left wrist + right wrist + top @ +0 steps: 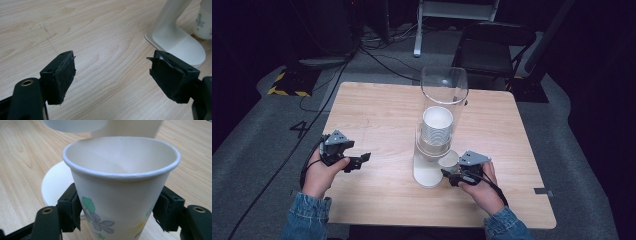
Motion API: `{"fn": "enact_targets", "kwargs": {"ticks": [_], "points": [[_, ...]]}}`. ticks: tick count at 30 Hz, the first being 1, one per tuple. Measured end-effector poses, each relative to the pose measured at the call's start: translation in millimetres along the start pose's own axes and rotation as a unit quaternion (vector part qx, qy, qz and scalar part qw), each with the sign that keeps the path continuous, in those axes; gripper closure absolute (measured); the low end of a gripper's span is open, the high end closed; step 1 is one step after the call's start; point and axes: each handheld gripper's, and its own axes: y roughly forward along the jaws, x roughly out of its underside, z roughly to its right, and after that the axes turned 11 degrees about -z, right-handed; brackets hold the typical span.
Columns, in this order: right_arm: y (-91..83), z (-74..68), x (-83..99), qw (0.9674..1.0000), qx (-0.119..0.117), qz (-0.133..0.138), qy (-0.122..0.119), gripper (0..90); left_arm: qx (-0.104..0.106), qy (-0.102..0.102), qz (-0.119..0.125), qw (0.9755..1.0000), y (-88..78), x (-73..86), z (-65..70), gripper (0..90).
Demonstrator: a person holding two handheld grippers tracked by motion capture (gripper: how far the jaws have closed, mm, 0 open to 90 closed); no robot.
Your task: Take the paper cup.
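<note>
at the table's six o'clock edge, the right gripper (451,176) clamps a white paper cup with a flower print (120,192), upright, just beside the round white base (426,175) of the clear tube cup dispenser (443,95). over at nine o'clock, the left gripper (112,75) hangs wide, jaws bare above the pale wooden table (377,115).

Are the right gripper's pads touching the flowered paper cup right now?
Touching. In the right gripper view, the right gripper has both black pads pressed against the sides of the paper cup, with no gap on either side.
</note>
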Motion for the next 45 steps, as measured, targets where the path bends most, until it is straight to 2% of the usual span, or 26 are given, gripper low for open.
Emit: {"fn": "enact_targets", "kwargs": {"ticks": [8, 13, 17, 19, 23, 26, 27, 29, 32, 37, 39, 41, 45], "points": [[-14.4, 13.8, 2.1, 0.9992, 0.016, 0.019, 0.03, 33.1, 0.001, 0.002, -0.002, 1.0, 2.4, -1.8, 0.9, 20.2], [-22.9, 21.4, 1.6, 0.9975, 0.021, 0.043, 0.053, 33.0, 0.001, 0.001, -0.004, 1.0, 2.8, -1.2, 0.9, 20.2], [-28.3, 26.1, 0.4, 0.9946, 0.023, 0.065, 0.078, 32.5, 0.0, 0.002, -0.004, 1.0, 3.9, -0.7, 0.7, 20.2], [-31.8, 30.9, 0.4, 0.9913, 0.017, 0.08, 0.103, 32.5, -0.001, -0.001, -0.005, 1.0, 4.1, -0.1, 0.7, 20.2], [-35.3, 40.9, 0.5, 0.9888, 0.034, 0.093, 0.112, 32.5, -0.003, 0.001, -0.009, 1.0, 4.2, 1.3, 0.0, 20.2], [-37.0, 50.3, 1.1, 0.9861, 0.03, 0.103, 0.127, 32.5, -0.003, -0.001, -0.01, 0.9999, 3.6, 3.4, -0.3, 20.2], [-37.1, 54.7, 1.1, 0.9853, 0.022, 0.106, 0.132, 32.5, -0.004, -0.001, -0.01, 0.9999, 3.1, 4.1, -0.6, 20.2], [-37.5, 60.7, 0.0, 0.9842, 0.006, 0.115, 0.134, 32.5, -0.005, -0.003, -0.01, 0.9999, 2.0, 5.6, -0.9, 20.2], [-40.5, 69.8, -2.4, 0.9837, 0.002, 0.121, 0.133, 32.4, -0.008, -0.009, -0.01, 0.9999, -0.4, 9.4, -1.4, 20.2], [-45.6, 85.9, -3.0, 0.9829, 0.019, 0.124, 0.135, 32.3, -0.013, -0.015, -0.013, 0.9997, -2.9, 15.0, -2.7, 20.2], [-46.9, 91.6, -2.5, 0.9836, 0.024, 0.121, 0.131, 32.2, -0.014, -0.016, -0.014, 0.9997, -3.5, 17.3, -3.7, 20.2], [-49.4, 97.4, -1.9, 0.9825, 0.026, 0.124, 0.137, 32.2, -0.015, -0.021, -0.017, 0.9995, -3.8, 19.1, -3.1, 20.2], [-49.9, 106.6, -0.6, 0.9825, 0.034, 0.113, 0.144, 32.1, -0.015, -0.016, -0.022, 0.9995, -4.2, 21.4, -1.9, 20.1]]}}
